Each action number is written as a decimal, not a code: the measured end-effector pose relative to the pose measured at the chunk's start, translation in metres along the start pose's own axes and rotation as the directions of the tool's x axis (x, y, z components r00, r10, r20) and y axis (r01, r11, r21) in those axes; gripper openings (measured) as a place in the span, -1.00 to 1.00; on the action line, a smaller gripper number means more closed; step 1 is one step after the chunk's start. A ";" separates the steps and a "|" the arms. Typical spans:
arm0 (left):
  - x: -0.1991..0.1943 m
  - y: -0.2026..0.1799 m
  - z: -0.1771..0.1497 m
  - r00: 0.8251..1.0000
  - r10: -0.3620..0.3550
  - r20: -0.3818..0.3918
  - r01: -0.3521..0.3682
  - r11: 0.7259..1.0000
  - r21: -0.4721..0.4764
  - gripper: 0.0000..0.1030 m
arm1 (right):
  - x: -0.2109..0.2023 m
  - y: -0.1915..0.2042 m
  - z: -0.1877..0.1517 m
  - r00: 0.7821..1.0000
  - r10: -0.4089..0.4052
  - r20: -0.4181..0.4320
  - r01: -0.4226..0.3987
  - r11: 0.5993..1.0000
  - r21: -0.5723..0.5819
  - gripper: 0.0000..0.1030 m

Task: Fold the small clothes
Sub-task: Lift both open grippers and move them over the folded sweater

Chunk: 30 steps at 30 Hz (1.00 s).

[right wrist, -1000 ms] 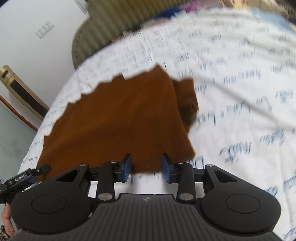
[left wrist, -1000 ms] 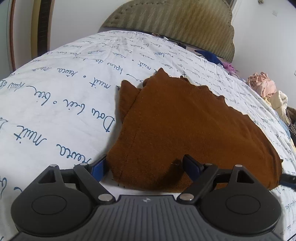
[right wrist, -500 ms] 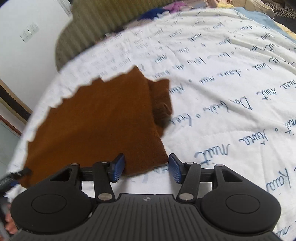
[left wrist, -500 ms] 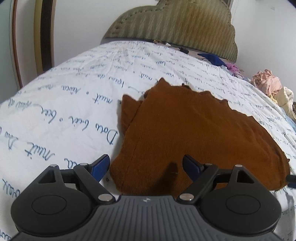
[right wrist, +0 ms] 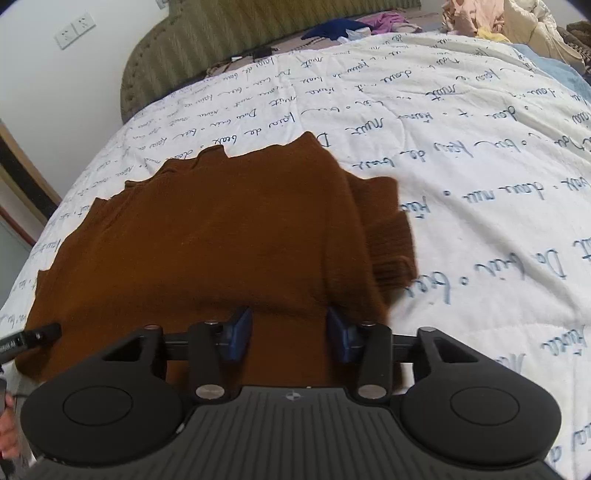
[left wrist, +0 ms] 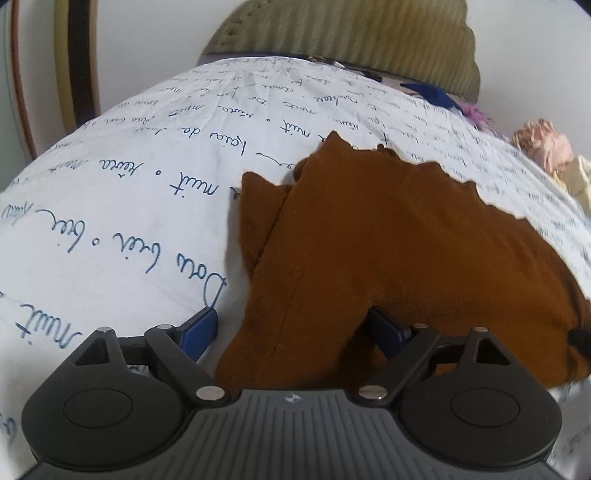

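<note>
A rust-brown knit garment [left wrist: 406, 240] lies folded flat on the white bedspread [left wrist: 110, 184], with a sleeve sticking out at its left side. My left gripper [left wrist: 291, 325] stands wide, its jaws opening, over the garment's near left corner; the right finger rests on the cloth. In the right wrist view the same garment [right wrist: 221, 240] fills the middle. My right gripper [right wrist: 290, 328] sits at its near right edge, jaws closing with cloth between them, not visibly pinched.
The bedspread [right wrist: 480, 184] carries blue handwriting print. An olive headboard [left wrist: 351, 37] stands at the far end. Loose clothes [right wrist: 517, 22] are piled at the far right, with a dark blue piece [left wrist: 432, 92] nearby. The left gripper's tip [right wrist: 33, 338] shows at the frame's left edge.
Both grippers have come forward and down onto the garment's near edge. The right jaws widened, then narrowed again. The garment itself has stayed in place.
</note>
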State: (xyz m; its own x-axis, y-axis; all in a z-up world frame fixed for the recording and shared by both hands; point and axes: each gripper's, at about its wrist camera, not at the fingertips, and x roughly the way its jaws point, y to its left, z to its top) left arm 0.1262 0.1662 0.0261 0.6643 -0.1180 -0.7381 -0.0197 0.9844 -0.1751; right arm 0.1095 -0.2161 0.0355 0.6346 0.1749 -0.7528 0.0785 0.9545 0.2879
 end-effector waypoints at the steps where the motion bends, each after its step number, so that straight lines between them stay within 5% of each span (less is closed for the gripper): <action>1: -0.001 0.000 -0.001 1.000 0.002 -0.001 -0.002 1.000 0.013 0.74 | -0.005 -0.004 -0.002 1.000 -0.016 0.003 0.016 1.000 -0.003 -0.18; 5: -0.006 -0.002 -0.002 1.000 0.023 -0.016 -0.022 0.999 0.044 0.74 | -0.015 -0.025 -0.008 0.991 -0.133 -0.024 0.133 0.991 0.021 0.23; 8: -0.018 0.007 -0.002 1.000 0.012 -0.007 -0.012 1.000 0.023 0.72 | -0.037 -0.035 -0.009 0.997 -0.070 0.027 0.068 0.995 0.075 0.18; 12: -0.033 0.033 0.008 1.000 -0.002 0.025 0.003 0.998 -0.063 0.72 | -0.058 -0.009 0.007 0.991 0.017 0.132 -0.018 1.000 0.004 0.18; 18: -0.041 0.010 0.049 0.993 -0.001 0.119 0.006 0.999 -0.044 0.72 | -0.009 0.045 0.050 0.990 0.100 0.101 -0.094 0.993 -0.065 0.18; 25: 0.044 -0.051 0.104 0.998 -0.042 0.052 0.045 0.998 -0.051 0.72 | 0.071 0.073 0.086 0.994 0.092 0.058 -0.090 0.996 -0.023 0.18; 30: 0.096 -0.051 0.104 0.992 0.124 0.018 -0.122 0.990 -0.074 0.72 | 0.102 0.067 0.095 0.999 0.047 0.027 -0.047 0.999 -0.017 0.14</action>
State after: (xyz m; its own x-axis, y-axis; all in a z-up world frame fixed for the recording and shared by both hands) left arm 0.2687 0.1185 0.0326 0.6702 0.0074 -0.7421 -0.1558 0.9791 -0.1310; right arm 0.2524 -0.1577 0.0337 0.6580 0.2133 -0.7221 0.0356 0.9492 0.3128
